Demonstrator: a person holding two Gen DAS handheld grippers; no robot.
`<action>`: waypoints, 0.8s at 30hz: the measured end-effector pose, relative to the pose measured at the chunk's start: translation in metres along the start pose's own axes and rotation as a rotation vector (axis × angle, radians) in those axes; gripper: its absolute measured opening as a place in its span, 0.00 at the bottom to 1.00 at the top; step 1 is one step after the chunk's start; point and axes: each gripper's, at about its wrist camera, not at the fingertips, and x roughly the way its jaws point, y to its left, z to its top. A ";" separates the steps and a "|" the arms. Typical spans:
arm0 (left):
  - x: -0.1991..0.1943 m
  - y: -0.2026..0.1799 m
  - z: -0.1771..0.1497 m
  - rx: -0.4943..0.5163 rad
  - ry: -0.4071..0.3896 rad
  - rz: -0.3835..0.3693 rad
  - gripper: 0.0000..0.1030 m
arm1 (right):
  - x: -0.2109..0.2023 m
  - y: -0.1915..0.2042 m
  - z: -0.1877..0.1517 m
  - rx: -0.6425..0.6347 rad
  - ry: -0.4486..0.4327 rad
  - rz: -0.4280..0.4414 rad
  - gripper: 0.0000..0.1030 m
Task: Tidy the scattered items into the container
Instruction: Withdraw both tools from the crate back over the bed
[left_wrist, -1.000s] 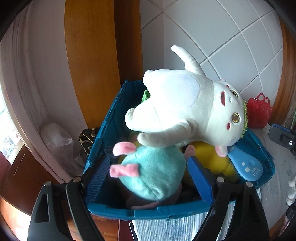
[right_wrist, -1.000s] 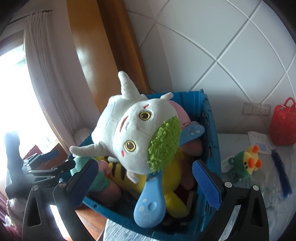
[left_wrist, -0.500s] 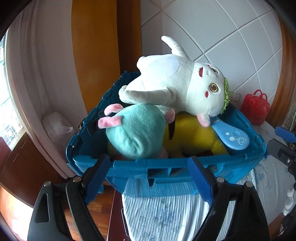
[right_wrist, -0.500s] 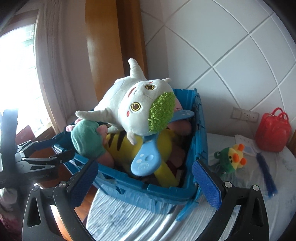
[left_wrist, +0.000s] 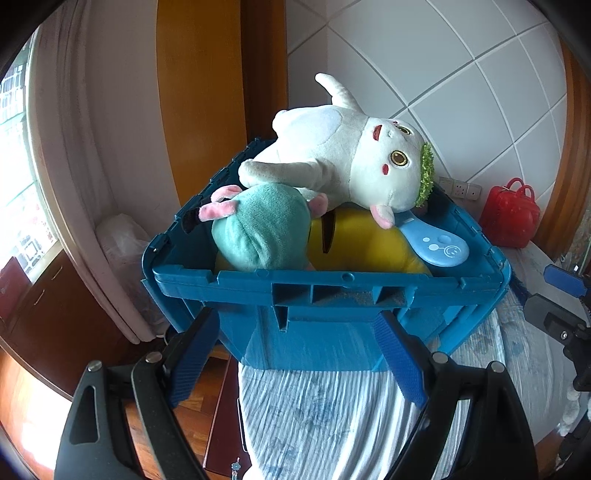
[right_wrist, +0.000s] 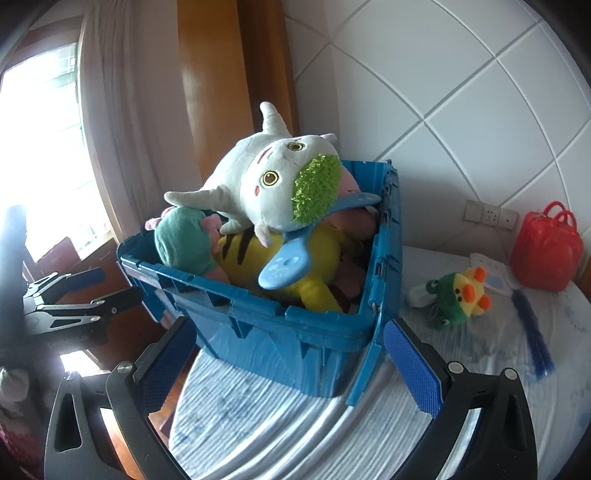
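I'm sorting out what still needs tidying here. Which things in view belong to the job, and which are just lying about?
Part of the job:
- blue crate
- white plush, teal plush and yellow plush, already inside
- green and yellow frog-duck toy, still out on the bed

Just lying about:
- red bag
- curtain
- wall sockets

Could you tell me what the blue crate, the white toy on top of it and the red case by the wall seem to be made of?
Blue crate: looks like rigid moulded plastic with a slight sheen; ribbed walls and a thick rim.
White toy: plush fabric, matte and fuzzy, probably soft-stuffed; it sags over the toys beneath it.
Red case: seemingly hard glossy plastic, with bright highlights and moulded handles.
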 end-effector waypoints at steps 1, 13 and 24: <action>-0.003 -0.002 -0.002 0.000 -0.001 0.000 0.84 | -0.002 -0.001 -0.002 -0.001 0.002 0.001 1.00; -0.028 -0.035 -0.027 -0.013 0.007 0.028 0.84 | -0.029 -0.023 -0.027 0.000 0.013 0.050 1.00; -0.037 -0.045 -0.044 0.033 0.014 -0.007 0.84 | -0.049 -0.039 -0.060 0.056 0.027 0.015 1.00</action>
